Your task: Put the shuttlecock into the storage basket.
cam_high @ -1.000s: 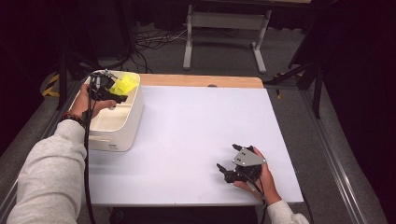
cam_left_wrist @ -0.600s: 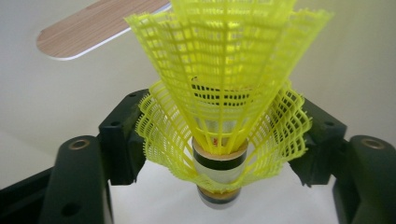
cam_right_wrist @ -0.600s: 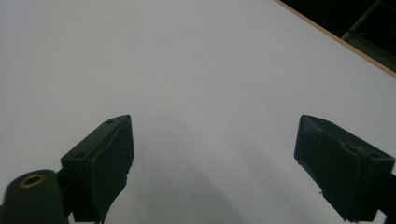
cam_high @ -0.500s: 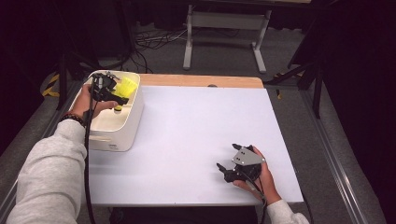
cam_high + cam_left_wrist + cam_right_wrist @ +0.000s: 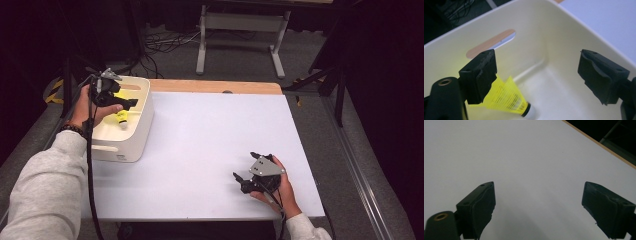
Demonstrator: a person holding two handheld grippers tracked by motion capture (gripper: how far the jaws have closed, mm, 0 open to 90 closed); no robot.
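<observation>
Left fingers (image 5: 479, 77): spread wide and empty, having just been opening, nothing between them.
Shuttlecock (image 5: 507, 100): yellow, lying on its side on the floor of the cream bin (image 5: 142, 127), just below the left gripper (image 5: 127, 103).
Right gripper (image 5: 241, 181): fingers wide, empty, resting on the white counter (image 5: 210, 135).
Progress: drop looks done; only withdrawing remains.

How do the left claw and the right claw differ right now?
The left claw hovers over the cream bin, above a yellow shuttlecock lying on the bin's floor; the right claw sits low at the white table, near its front edge. The left has just been opening, with nothing pressed between its jaws. Both stand open and hold nothing.
</observation>
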